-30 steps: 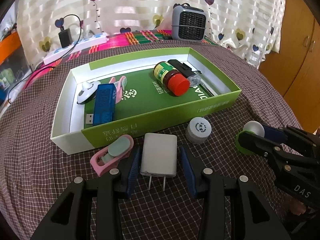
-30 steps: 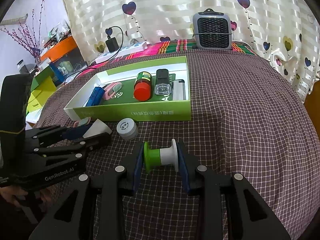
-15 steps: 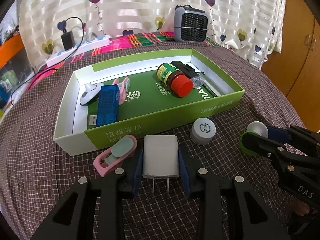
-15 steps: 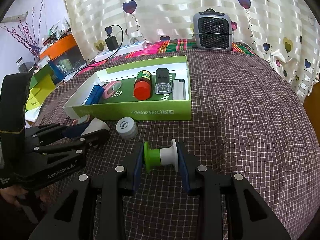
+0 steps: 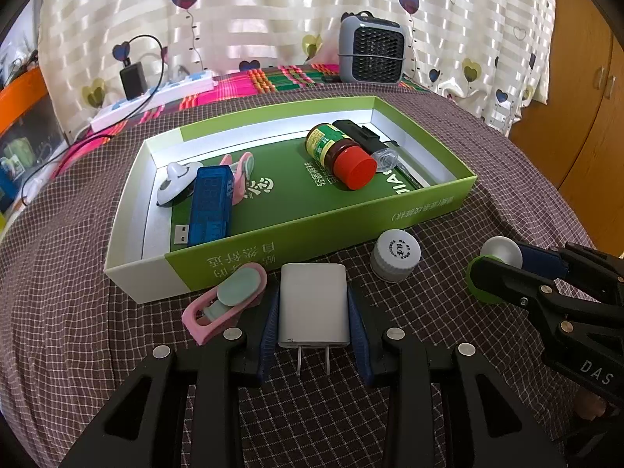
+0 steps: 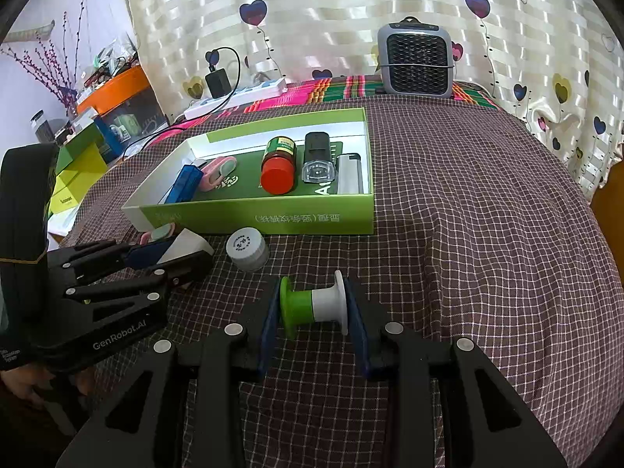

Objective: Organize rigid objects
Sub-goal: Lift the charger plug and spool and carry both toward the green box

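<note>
My left gripper (image 5: 312, 314) is shut on a white plug adapter (image 5: 313, 304), just in front of the green box's (image 5: 312, 238) near wall. My right gripper (image 6: 314, 308) is shut on a green and white spool (image 6: 312, 306), right of the left gripper (image 6: 167, 251). The box (image 6: 273, 216) holds a red-capped bottle (image 5: 340, 154), a blue USB stick (image 5: 208, 204), a pink clip, a white piece and a black item. A pink clip (image 5: 226, 302) and a grey-white cap (image 5: 395, 255) lie on the cloth outside the box.
A checked brown cloth (image 6: 487, 234) covers the table. A small grey heater (image 5: 370, 48) and a power strip (image 5: 156, 95) with a black charger stand at the back. Boxes and an orange bin (image 6: 113, 87) crowd the far left.
The left gripper has closed on the white adapter and crept forward toward the box. The right gripper holds the spool in the same place.
</note>
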